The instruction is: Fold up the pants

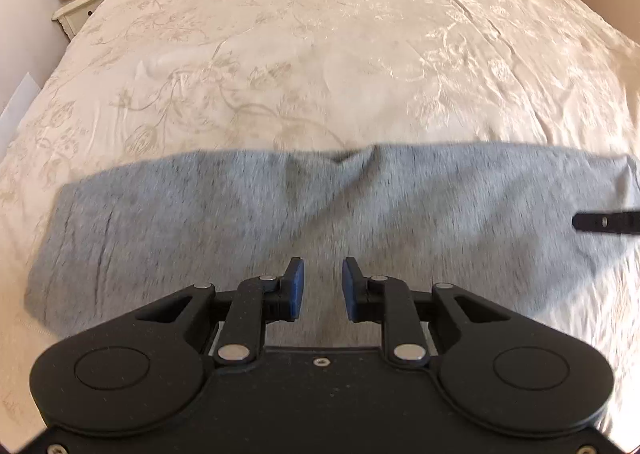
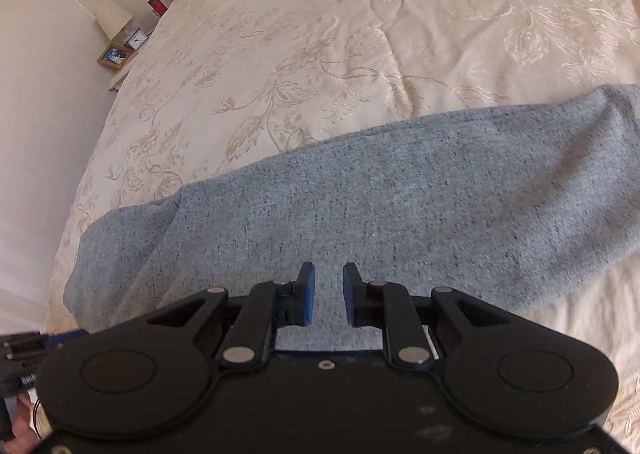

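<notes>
Pants (image 1: 320,214) lie as a grey band across the lower middle of the frame on the cream bedspread (image 1: 320,54), seemingly folded lengthwise already. I have both the left gripper (image 1: 322,286) and the right gripper (image 2: 329,294) above them, jaws released, empty, likely lining up the next fold.

Your left wrist camera looks steeply down along its fingers, close over the pants (image 1: 320,214) on the bed (image 1: 320,54). Your right one does likewise, angled leftward; both share the nightstand (image 2: 120,80).
</notes>
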`<action>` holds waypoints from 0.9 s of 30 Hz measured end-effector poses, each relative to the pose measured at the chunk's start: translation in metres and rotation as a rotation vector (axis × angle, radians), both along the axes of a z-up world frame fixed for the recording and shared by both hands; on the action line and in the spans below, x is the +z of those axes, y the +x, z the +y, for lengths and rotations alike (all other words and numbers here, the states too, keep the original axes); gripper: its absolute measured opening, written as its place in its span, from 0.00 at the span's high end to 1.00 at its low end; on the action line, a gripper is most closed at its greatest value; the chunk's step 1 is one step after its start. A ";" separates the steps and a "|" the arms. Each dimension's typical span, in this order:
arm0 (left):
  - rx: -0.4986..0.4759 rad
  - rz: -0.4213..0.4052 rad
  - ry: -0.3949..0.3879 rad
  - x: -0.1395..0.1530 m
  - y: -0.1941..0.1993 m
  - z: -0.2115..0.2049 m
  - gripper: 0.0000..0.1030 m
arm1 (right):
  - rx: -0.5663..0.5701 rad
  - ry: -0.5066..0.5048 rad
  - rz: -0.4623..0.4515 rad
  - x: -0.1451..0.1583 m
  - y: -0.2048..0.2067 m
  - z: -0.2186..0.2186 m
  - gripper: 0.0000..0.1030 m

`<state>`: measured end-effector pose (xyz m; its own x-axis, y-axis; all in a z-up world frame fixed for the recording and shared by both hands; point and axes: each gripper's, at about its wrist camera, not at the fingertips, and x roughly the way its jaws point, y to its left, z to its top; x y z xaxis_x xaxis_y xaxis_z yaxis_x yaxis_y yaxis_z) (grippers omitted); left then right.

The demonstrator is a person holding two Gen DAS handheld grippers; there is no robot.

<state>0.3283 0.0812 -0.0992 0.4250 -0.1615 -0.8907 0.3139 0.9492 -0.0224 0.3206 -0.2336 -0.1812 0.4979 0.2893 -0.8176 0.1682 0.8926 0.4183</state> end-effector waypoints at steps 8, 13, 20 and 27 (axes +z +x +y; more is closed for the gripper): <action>0.097 0.041 0.038 -0.061 0.083 -0.004 0.67 | 0.032 -0.029 0.028 -0.023 0.037 0.019 0.82; 0.217 0.135 -0.064 -0.085 0.103 0.041 0.81 | -0.024 -0.101 0.069 -0.040 0.039 -0.004 0.82; 0.122 0.057 0.034 -0.082 0.078 0.025 0.81 | -0.188 -0.189 0.095 -0.039 0.022 -0.051 0.82; 0.194 0.054 0.085 -0.074 0.067 0.013 0.81 | -0.197 -0.230 0.099 -0.041 0.004 -0.103 0.83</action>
